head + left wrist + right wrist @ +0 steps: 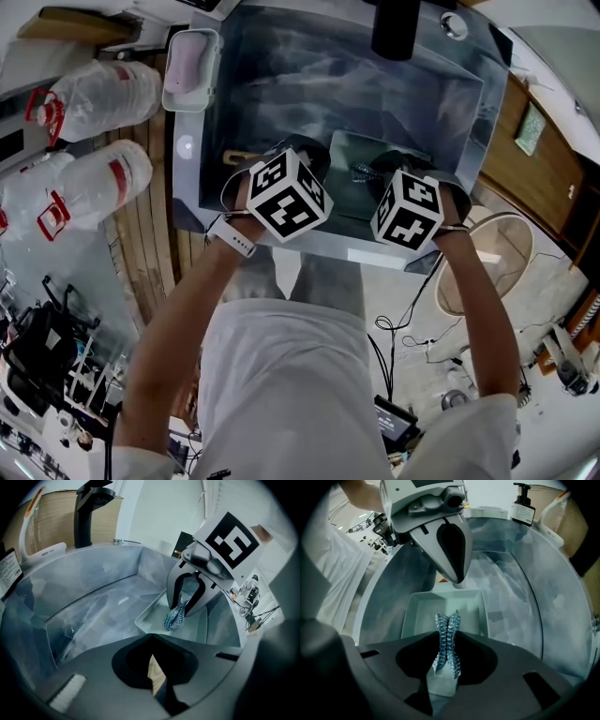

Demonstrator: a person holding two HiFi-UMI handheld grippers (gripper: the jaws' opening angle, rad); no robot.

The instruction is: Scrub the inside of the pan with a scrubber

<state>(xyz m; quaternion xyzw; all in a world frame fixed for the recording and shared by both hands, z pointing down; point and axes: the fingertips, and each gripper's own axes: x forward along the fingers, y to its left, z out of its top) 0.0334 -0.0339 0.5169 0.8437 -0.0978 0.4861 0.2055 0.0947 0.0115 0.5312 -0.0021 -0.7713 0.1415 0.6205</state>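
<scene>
Now, right tongs [446, 644] pinching the scrubber [449, 620], left tongs [152, 658] clamping the pan handle [153, 673]; scrub hard and my scrubber could slip free.

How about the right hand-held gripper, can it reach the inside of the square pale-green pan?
Probably yes: the right hand-held gripper, shut on a blue metallic mesh scrubber, is directly over the open pan with nothing between.

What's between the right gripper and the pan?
The blue mesh scrubber, pinched in the right gripper, hangs over the pan. The right gripper view shows it best.
</scene>
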